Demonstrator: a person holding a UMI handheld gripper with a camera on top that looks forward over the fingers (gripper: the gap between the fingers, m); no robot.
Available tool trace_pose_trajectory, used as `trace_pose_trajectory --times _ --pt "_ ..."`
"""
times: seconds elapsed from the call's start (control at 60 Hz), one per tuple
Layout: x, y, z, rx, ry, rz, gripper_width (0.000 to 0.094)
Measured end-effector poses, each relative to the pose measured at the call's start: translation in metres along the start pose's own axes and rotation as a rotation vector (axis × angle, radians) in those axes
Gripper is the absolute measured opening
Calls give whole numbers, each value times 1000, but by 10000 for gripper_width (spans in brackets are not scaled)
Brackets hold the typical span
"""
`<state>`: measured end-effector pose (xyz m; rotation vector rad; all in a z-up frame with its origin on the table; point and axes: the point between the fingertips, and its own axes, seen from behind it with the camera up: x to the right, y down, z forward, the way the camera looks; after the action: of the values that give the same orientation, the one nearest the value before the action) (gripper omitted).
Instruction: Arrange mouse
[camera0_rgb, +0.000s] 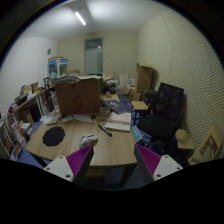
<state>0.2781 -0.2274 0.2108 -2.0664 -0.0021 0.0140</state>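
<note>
We see our tongs (112, 163) spread wide, the magenta pads (148, 160) well apart and holding nothing, raised above the near edge of the wooden surface (110, 148). Beyond the fingers, the white mouse (88, 139) lies on that surface, just beside a round dark mat (53, 135). A black chair (160, 115) stands farther off to one side.

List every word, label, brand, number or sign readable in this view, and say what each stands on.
None can be read.
The boxes and papers on the shelves carry marks too small and blurred to read.
The mouse on the round table, just ahead of the open gripper, shows no legible brand.
The dark round mat bears no visible text.
</note>
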Motion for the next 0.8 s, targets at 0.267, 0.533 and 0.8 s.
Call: trace_pose_trajectory --times 0.267,0.533,0.8 --pt "-48 39 61 -62 -94 0 838" --pt "-113 83 147 -137 -184 -21 842" --pt "-158 112 228 -202 -243 -49 841"
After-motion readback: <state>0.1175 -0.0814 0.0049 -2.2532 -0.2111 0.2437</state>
